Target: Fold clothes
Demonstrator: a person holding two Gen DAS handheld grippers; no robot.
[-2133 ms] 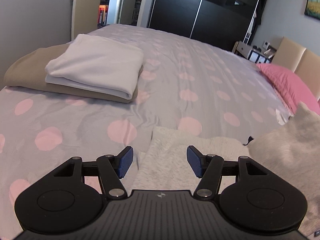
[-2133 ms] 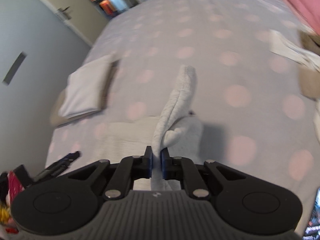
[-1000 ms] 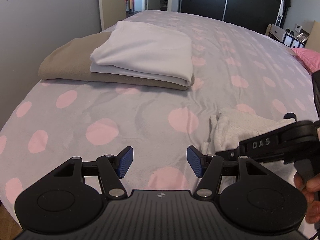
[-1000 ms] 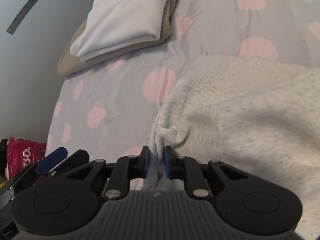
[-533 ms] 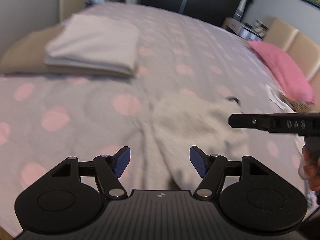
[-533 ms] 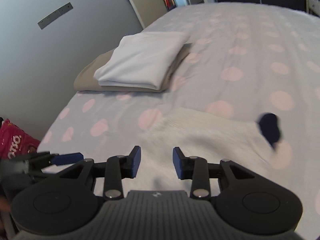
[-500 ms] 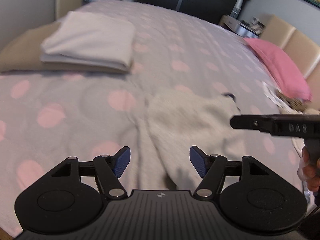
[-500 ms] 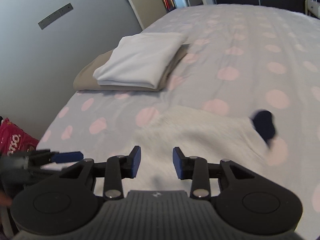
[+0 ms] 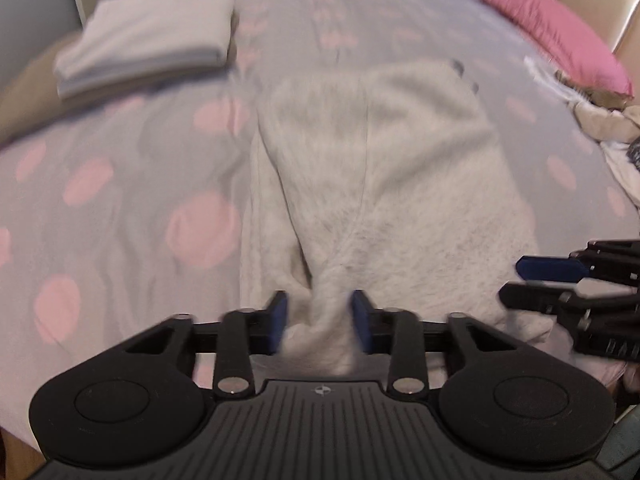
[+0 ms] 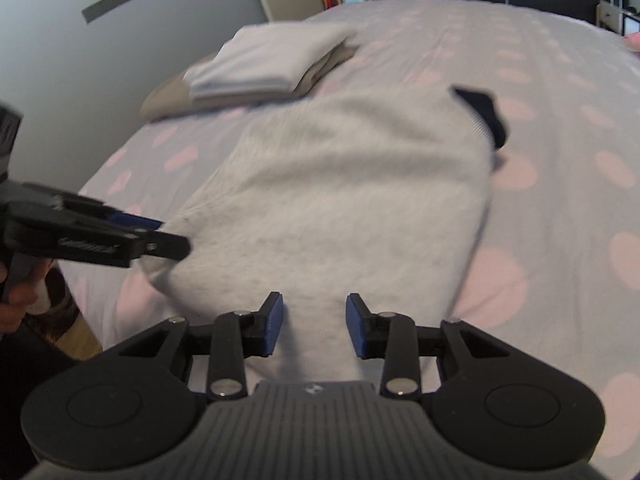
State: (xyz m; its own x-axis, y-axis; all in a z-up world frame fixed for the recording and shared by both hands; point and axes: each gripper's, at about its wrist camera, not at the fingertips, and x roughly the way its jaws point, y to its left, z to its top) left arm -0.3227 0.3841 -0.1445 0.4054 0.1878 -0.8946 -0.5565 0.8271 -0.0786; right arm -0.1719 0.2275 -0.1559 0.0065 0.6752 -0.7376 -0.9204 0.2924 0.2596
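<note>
A light grey fleece garment [image 9: 392,168] lies spread on the bed, also in the right wrist view [image 10: 340,184], with a dark tag [image 10: 484,114] at its far corner. My left gripper [image 9: 320,322] is open, its blue pads on either side of a bunched ridge of the garment's near edge. My right gripper [image 10: 314,324] is open and empty, low over the garment's near edge. Each gripper shows in the other's view, the right one [image 9: 560,276] and the left one [image 10: 120,236].
A folded white cloth on a folded tan one [image 9: 148,44] lies at the bed's far left. A pink pillow [image 9: 552,28] and loose clothes [image 9: 608,128] lie at the right. The bedcover [image 9: 160,184] is grey with pink dots. The bed's edge is at lower left.
My left gripper has moved down onto the garment's near edge and narrowed around a fold. The right gripper, which let go earlier, has drawn back to the near edge.
</note>
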